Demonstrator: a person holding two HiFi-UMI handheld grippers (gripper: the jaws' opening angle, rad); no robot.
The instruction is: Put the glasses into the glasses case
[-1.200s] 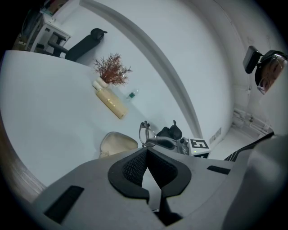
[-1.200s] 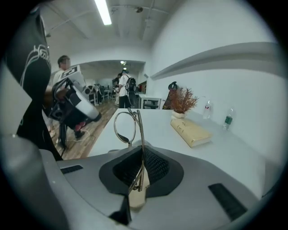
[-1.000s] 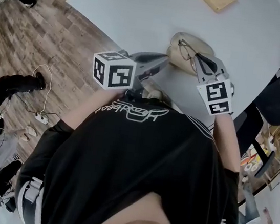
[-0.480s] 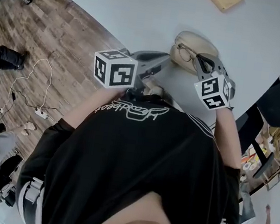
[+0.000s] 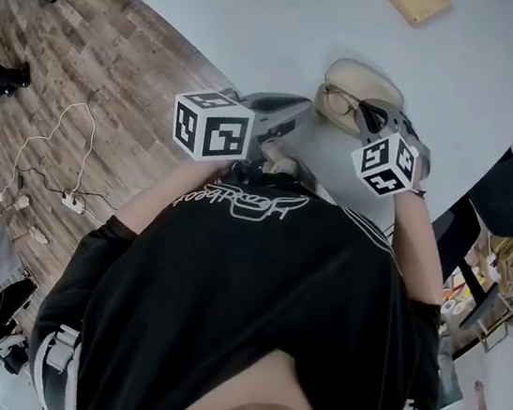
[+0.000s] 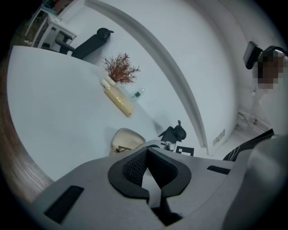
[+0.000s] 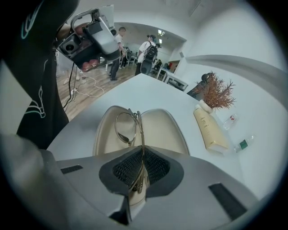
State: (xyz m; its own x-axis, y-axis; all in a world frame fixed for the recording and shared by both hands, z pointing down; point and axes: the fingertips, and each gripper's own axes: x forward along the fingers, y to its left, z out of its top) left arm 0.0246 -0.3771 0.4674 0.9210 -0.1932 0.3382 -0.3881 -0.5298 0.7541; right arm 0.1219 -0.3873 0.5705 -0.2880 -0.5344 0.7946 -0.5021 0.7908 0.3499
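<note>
Head view is mostly filled by the white table and by the person's black shirt below it, with wooden flooring off to the left. Near the table edge closest to the person lies the glasses case, open, with its pale beige lining facing up. Both tools sit at that same edge. The left gripper is just beside the case and apart from it. In the left gripper view its pads meet at the tips with nothing between them, so it is clenched and empty. The right gripper points steeply down over the case. In the right gripper view its jaws are pinched on the glasses, gripping the folded arms so the frame stands on edge (one thin lens ring pokes forward). The glasses hang over the hollow of the open case; whether they already touch the lining cannot be told. Farther back on the table are a cream bottle lying on its side, a reddish dried sprig just behind it, and a tiny vial.
</note>
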